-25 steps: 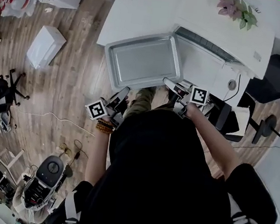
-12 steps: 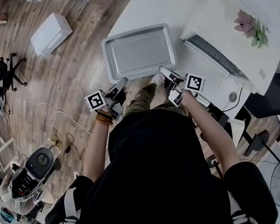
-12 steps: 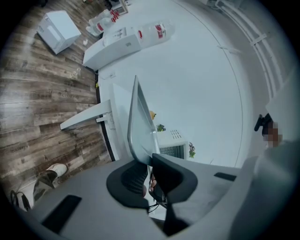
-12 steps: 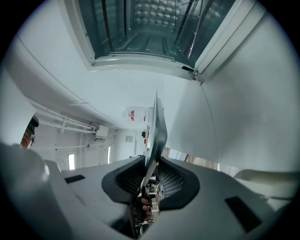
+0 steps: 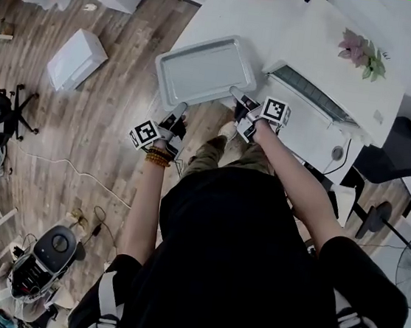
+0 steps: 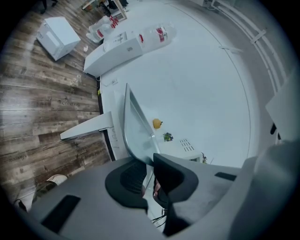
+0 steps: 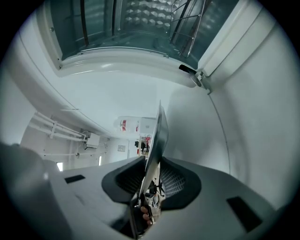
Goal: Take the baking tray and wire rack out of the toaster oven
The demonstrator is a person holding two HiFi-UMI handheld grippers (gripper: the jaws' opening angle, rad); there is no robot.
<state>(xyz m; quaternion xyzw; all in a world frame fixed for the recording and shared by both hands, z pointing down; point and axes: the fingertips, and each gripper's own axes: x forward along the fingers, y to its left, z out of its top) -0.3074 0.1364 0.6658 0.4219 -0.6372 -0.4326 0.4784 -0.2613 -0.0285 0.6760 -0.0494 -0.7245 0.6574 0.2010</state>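
Left hand-held gripper (image 5: 179, 110), right hand-held gripper (image 5: 237, 96), clamping baking tray (image 5: 204, 71) rim

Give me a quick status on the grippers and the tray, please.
Left gripper and right gripper both shut on near rim of baking tray. Tray out of toaster oven, held beside it. Nothing blocking.

silver baking tray (image 5: 206, 70), white toaster oven (image 5: 332, 101), brown wood-grain floor (image 5: 82, 137).
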